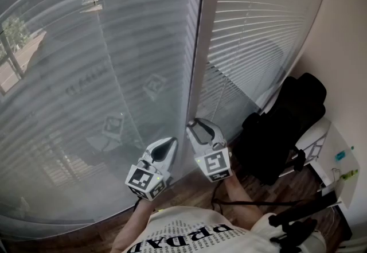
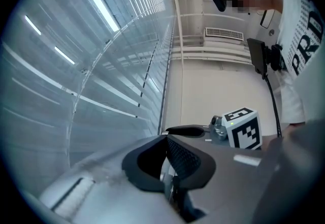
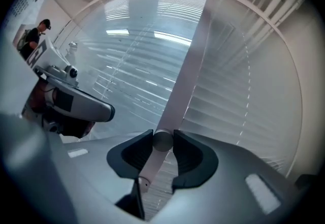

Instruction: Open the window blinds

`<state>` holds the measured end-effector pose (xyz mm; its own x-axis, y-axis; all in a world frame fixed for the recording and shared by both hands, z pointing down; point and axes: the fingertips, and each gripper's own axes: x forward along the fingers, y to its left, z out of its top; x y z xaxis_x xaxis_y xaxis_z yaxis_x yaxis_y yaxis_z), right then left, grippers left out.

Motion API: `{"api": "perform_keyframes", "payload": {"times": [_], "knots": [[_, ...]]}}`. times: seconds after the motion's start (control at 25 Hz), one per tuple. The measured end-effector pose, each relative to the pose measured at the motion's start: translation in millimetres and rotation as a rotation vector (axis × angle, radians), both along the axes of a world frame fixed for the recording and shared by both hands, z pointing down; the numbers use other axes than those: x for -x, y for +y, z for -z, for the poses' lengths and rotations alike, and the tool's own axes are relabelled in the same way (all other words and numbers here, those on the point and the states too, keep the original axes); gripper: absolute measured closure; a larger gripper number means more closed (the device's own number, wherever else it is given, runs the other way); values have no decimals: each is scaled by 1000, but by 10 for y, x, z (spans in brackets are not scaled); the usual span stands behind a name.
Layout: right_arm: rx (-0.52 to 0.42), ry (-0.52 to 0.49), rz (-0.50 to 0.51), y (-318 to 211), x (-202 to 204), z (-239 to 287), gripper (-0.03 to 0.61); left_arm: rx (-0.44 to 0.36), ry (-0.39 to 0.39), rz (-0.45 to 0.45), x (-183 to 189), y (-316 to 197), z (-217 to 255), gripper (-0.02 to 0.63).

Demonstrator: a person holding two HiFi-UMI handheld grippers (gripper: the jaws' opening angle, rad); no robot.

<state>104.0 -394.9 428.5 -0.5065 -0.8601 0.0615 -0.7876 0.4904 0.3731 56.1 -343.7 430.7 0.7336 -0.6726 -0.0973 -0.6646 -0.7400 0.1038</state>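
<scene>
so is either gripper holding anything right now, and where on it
The right gripper has its jaws closed on the blind's tilt wand, near its lower end. The left gripper, jaws together, holds nothing.

The left gripper (image 1: pixel 170 143) and right gripper (image 1: pixel 198 127) are smooth grey shells tipped with black, ribbed fingers (image 3: pixel 190 159). Behind the fingers each carries a white cube (image 1: pixel 146 182) with black square markers and a small green light (image 2: pixel 232 123). Further back there is a white shirt (image 1: pixel 189 234) with black block letters. A thin black cable (image 1: pixel 215 197) trails behind the right gripper.
</scene>
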Motion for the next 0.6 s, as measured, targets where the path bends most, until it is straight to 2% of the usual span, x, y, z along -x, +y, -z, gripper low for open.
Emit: {"api": "perform_keyframes", "payload": {"times": [0.6], "knots": [[117, -259, -10, -43, -75, -16, 445, 0, -1, -13, 2, 29, -22, 620]]}}
